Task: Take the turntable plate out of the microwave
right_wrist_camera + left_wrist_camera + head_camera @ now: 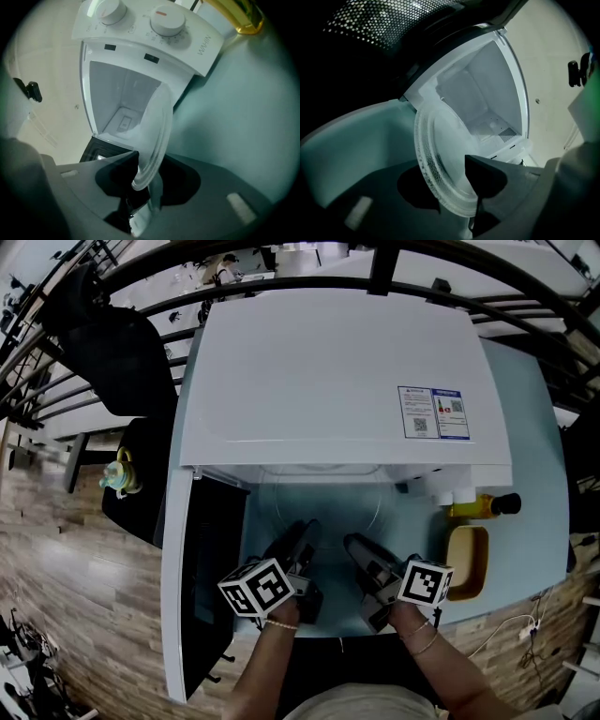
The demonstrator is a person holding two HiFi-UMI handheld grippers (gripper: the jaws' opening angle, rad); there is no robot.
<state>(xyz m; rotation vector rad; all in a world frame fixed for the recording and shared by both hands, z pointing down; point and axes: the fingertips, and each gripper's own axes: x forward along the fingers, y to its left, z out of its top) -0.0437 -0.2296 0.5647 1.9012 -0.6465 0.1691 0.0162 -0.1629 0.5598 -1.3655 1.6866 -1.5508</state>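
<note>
Currently left claw and right claw both stand apart, loosely straddling the near rim of the plate; it lies directly ahead between them, apparently just outside the microwave, equally reachable.

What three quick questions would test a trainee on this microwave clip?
1. True or false: the door of the microwave stands open.
2. What sits between the jaws of the right gripper? A nothing; B the rim of the glass plate; C the door's edge.
3. How many knobs does the microwave's front panel carry?
Key: 1 true; 2 B; 3 two.
</note>
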